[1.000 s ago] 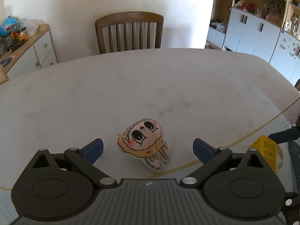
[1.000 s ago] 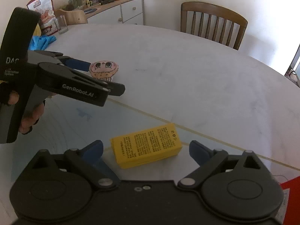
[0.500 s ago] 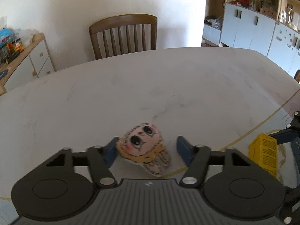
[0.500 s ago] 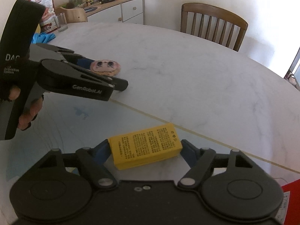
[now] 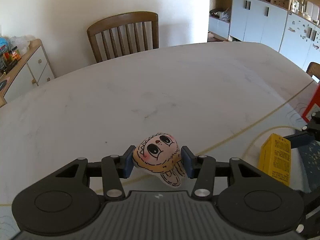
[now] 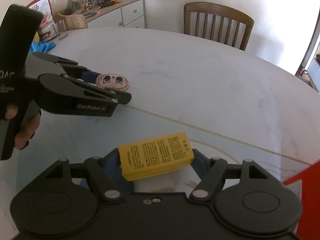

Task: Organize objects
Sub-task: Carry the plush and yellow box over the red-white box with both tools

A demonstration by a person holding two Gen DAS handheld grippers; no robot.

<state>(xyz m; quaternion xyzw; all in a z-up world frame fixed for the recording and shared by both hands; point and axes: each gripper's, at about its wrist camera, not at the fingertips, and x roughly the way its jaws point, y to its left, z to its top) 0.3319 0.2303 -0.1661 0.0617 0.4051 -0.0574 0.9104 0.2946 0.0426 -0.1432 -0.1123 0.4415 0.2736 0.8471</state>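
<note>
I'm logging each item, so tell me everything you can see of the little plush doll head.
The plush doll head is small and soft, with a cream face, big black eyes, pink cheeks, tan hair and outlined flaps below. It sits face-up between the left gripper's blue pads, which have just closed onto its sides, above the white table.

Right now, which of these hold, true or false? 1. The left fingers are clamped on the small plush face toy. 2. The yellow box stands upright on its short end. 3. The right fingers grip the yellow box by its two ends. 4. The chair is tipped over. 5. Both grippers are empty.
1. True: the left gripper is closed on the plush face toy.
2. False: the yellow box lies lengthwise.
3. True: the right gripper clamps its ends.
4. False: the chair stands upright behind the table.
5. False: each holds something.
</note>
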